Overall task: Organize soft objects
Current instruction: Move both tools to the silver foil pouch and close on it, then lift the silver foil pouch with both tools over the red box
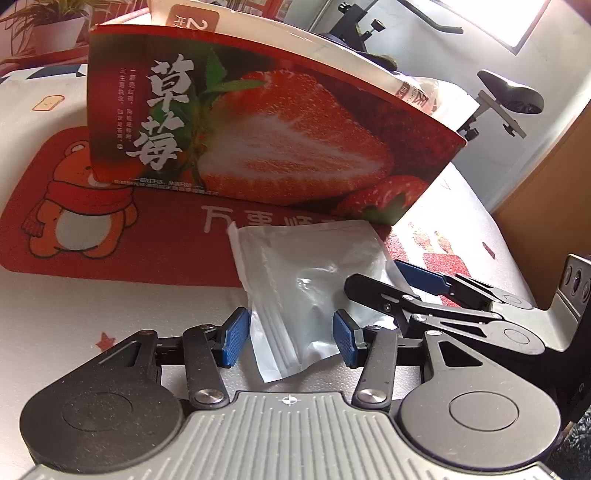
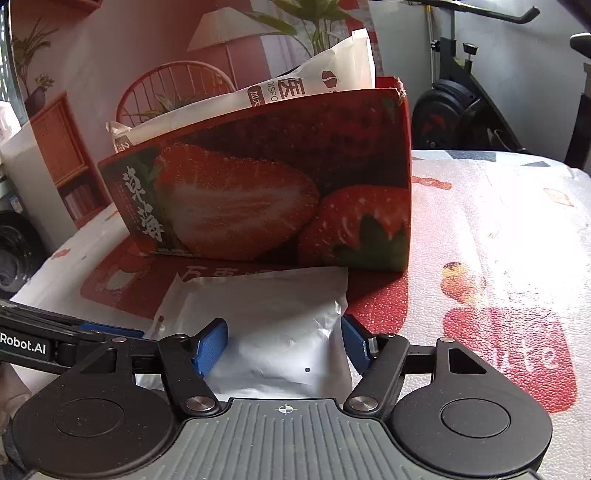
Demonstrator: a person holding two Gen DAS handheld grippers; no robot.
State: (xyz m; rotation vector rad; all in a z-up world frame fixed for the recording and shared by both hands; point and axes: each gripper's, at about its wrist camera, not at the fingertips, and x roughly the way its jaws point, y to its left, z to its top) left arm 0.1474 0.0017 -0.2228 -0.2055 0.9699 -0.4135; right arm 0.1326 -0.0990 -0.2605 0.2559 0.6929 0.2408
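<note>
Pouch [image 1: 306, 291], one, white and soft, lies flat on the table [image 1: 92, 306] just in front of the strawberry box [image 1: 258, 133], partly over the red mat [image 1: 110, 229]. Both sets of fingers straddle it, one from each side.

Left gripper [image 1: 291, 338]: blue fingers [image 1: 234, 338] roughly half open, near end of the pouch between them; pads close to the film, can't tell if they press. Angled down at the table.

Right gripper [image 2: 284, 347]: fingers [image 2: 210, 345] also about half open, the pouch's other edge between them. Left pad looks to sit on the film, right pad [image 2: 356, 341] just beside the pouch's edge; no clear pinch. Also tilted down; its fingers cross close to the left gripper's right side.

Obstruction: the box, one, upright, directly behind the pouch. It already carries a white printed packet [image 2: 325, 85] sticking out above the rim.

Around: patterned white cover on the table, exercise bike [image 2: 461, 107] behind, potted plant [image 1: 48, 22] in the far corner.
</note>
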